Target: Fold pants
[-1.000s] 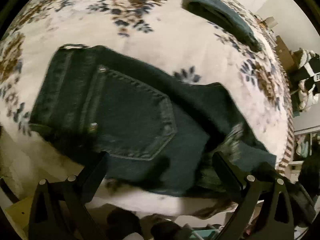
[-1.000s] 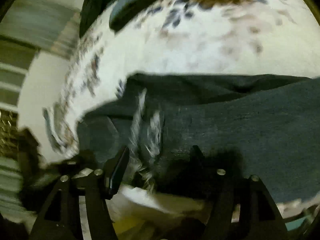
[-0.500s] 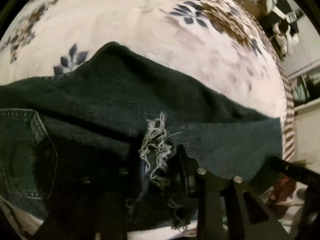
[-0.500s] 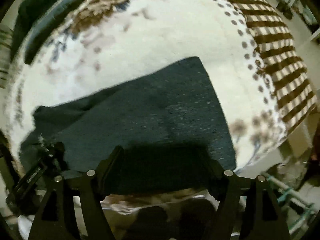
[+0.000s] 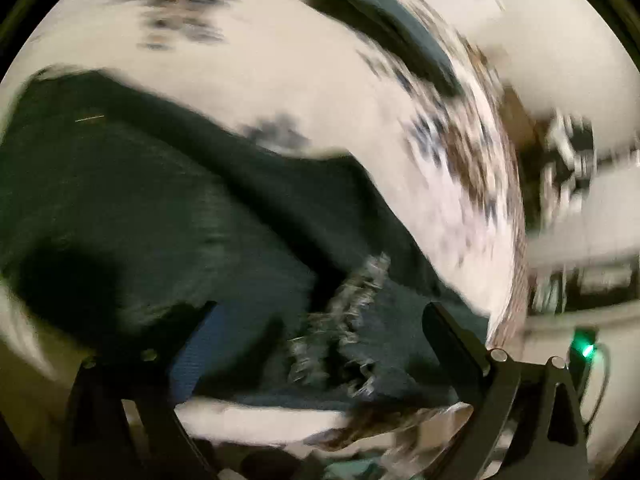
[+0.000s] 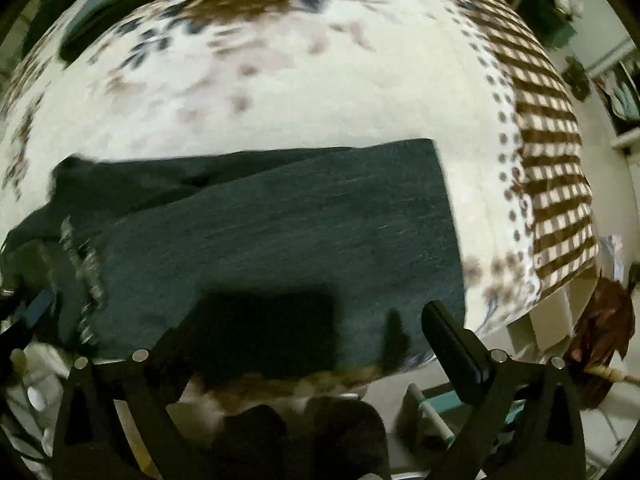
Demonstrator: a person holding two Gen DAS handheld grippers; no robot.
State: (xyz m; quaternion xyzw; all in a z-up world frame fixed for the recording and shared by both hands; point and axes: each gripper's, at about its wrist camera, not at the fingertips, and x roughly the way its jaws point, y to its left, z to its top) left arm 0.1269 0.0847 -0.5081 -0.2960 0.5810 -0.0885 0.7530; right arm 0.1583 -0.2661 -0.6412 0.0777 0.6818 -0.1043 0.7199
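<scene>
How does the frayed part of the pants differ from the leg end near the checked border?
The frayed tear shows pale ragged threads; the leg end is a clean straight edge. The tear lies by the left gripper; the leg end lies right of the right gripper. Both are dark denim.

The bare floral bedspread (image 6: 304, 92) beyond the pants (image 6: 280, 224) lies flat and open, giving a gripper wide room to pass over it toward the far side. At the far left edge of the bed, 1 folded dark garment (image 5: 404, 36) blocks that corner. The pants themselves cover the near strip of the bed, their frayed rip (image 5: 352, 304) standing slightly raised between the left gripper (image 5: 320, 320) fingers, which are spread wide. To the right, the bed ends at a checked border (image 6: 552, 184); past it the floor is crowded with a cardboard box (image 6: 540, 328) and a brown object (image 6: 600, 320), leaving little passage there.
</scene>
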